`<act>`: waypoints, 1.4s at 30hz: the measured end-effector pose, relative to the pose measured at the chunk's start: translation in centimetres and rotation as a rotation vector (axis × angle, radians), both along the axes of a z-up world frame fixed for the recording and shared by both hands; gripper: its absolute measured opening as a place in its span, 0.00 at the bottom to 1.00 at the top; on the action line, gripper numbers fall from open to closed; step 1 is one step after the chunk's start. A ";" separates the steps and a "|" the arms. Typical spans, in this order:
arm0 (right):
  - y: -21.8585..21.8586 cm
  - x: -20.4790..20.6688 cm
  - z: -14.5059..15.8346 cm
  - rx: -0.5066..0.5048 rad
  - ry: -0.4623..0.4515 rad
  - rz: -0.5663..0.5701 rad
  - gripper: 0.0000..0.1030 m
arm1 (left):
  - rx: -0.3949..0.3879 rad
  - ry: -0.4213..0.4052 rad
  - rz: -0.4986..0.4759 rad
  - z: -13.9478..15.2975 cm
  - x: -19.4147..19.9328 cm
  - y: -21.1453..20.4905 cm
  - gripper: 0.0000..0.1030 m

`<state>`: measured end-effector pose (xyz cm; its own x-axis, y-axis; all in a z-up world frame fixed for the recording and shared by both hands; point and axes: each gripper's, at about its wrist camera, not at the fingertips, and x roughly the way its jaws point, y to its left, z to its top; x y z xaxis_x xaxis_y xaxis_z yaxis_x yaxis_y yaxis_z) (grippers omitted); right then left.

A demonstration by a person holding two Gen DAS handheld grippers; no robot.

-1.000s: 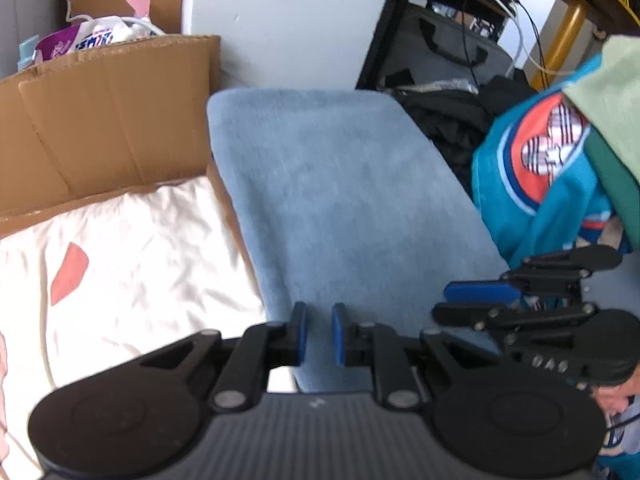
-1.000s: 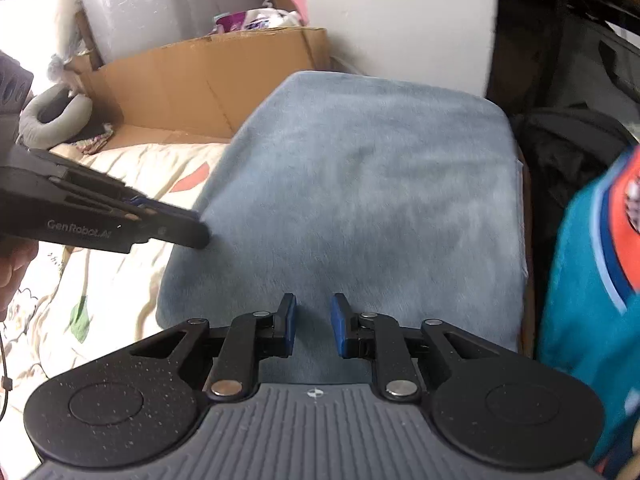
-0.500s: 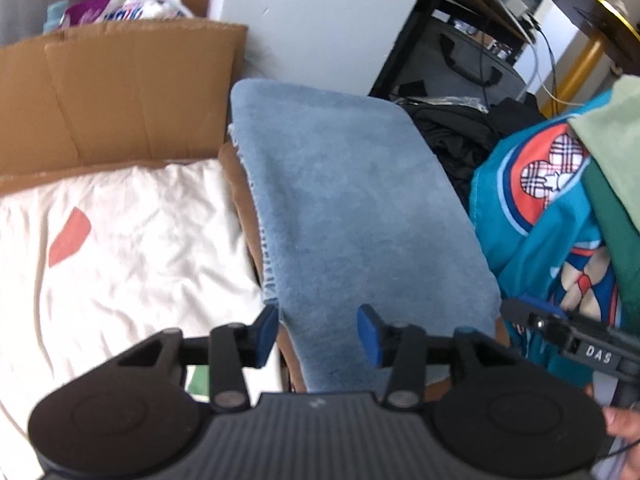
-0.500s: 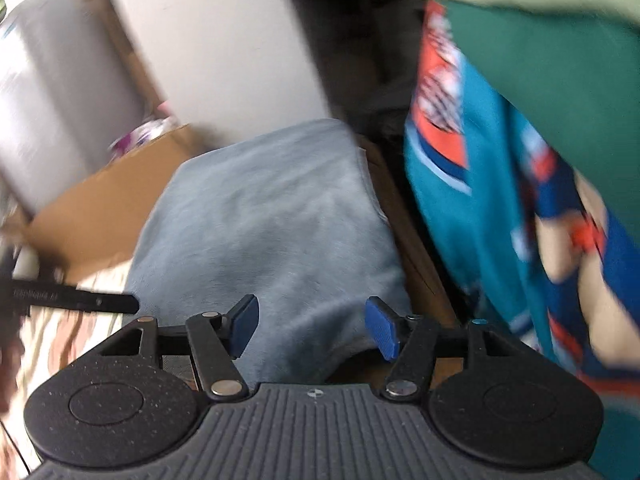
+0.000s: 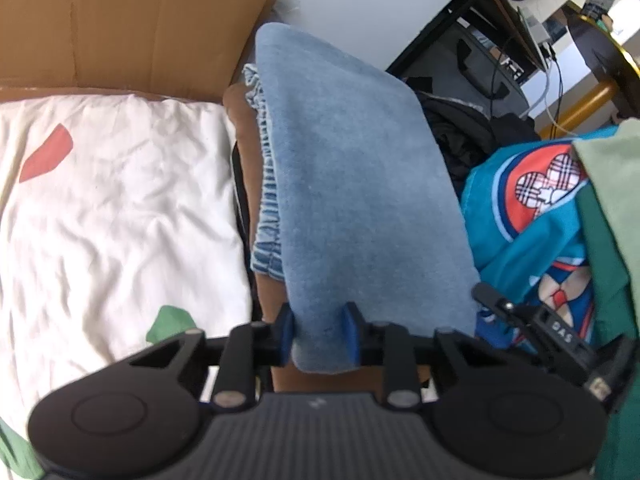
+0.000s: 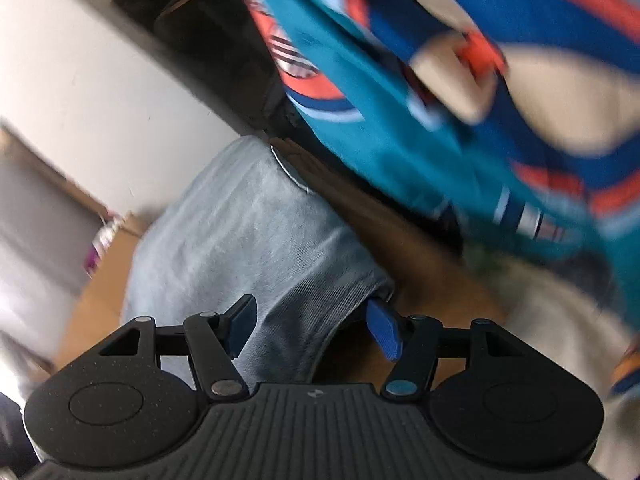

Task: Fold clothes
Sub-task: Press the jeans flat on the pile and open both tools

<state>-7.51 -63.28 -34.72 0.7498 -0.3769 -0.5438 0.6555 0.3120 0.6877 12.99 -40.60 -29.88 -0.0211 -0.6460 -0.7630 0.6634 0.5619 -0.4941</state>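
A folded blue denim garment (image 5: pixel 360 184) lies on a brown surface (image 5: pixel 276 296), its elastic waistband showing along the left side. My left gripper (image 5: pixel 318 332) is at the garment's near edge, and its jaws are closing with the cloth pinched between the blue pads (image 5: pixel 286 332). In the right wrist view the same garment (image 6: pixel 248 240) looks pale and blurred. My right gripper (image 6: pixel 312 330) stands open, tilted, with the garment's near right corner between its fingers and not pressed. The right gripper (image 5: pixel 492 300) also shows at the garment's right edge.
A white quilt (image 5: pixel 120 208) with red and green patches lies left of the garment. A cardboard flap (image 5: pixel 132 20) stands behind it. A teal printed garment (image 5: pixel 532 216) and green cloth (image 5: pixel 608 208) are piled on the right. Black bags (image 5: pixel 464 128) sit beyond, against a white wall.
The left gripper dropped to the garment's near edge, opened, then closed on the cloth. The right gripper rolled, went from nearly shut to wide open and moved to the garment's right corner.
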 end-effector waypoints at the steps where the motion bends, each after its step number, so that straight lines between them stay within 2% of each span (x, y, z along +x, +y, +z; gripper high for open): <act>1: 0.1 0.1 -0.5 0.031 -0.026 -0.009 0.65 | -0.005 0.004 -0.004 0.2 0.1 0.2 0.22; 7: 0.5 0.3 -3.1 0.196 -0.160 -0.033 0.63 | -0.018 0.018 -0.026 1.0 0.3 0.5 0.20; 10: 0.7 0.1 -3.9 0.252 -0.205 -0.037 0.54 | -0.024 0.020 -0.027 1.1 0.2 0.7 0.20; 14: 0.6 0.0 -3.9 0.341 -0.260 -0.027 0.29 | -0.044 0.042 -0.020 0.7 0.2 0.7 0.22; 15: 0.6 -0.1 -3.6 0.343 -0.267 -0.025 0.25 | -0.051 0.047 -0.021 0.5 0.3 0.8 0.27; 20: 1.1 -0.6 -2.1 0.300 -0.266 0.002 0.22 | -0.075 0.105 0.023 -1.2 0.7 1.3 0.37; 23: 1.3 -0.6 -2.1 0.296 -0.270 0.006 0.23 | -0.156 0.193 0.074 -2.8 0.8 1.8 0.42; 25: 1.3 -1.0 -2.5 0.310 -0.285 0.002 0.25 | -0.189 0.238 0.101 -3.6 0.7 2.1 0.40; 28: 1.4 -1.4 -3.3 0.358 -0.322 -0.018 0.30 | -0.222 0.293 0.136 -4.5 0.6 2.5 0.32; 30: 1.3 -1.1 -3.6 0.370 -0.342 -0.013 0.36 | -0.231 0.308 0.142 -4.6 0.7 2.7 0.25; 32: 1.3 -0.6 -3.6 0.358 -0.332 -0.003 0.37 | -0.233 0.311 0.137 -4.3 0.7 2.7 0.22; 37: 1.8 0.1 -4.1 0.375 -0.334 0.018 0.37 | -0.243 0.319 0.142 -4.0 0.6 3.4 0.18; 39: 2.3 0.0 -3.9 0.368 -0.333 0.034 0.26 | -0.251 0.326 0.155 -4.1 0.4 3.7 0.17; 42: 2.5 -0.3 -3.5 0.338 -0.315 0.047 0.23 | -0.245 0.326 0.153 -4.2 0.3 3.8 0.17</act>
<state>-7.79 -60.76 -38.23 0.9100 -0.1795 -0.3736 0.3892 0.0600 0.9192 13.33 -36.78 -34.06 -0.1257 -0.8216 -0.5560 0.3685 0.4817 -0.7951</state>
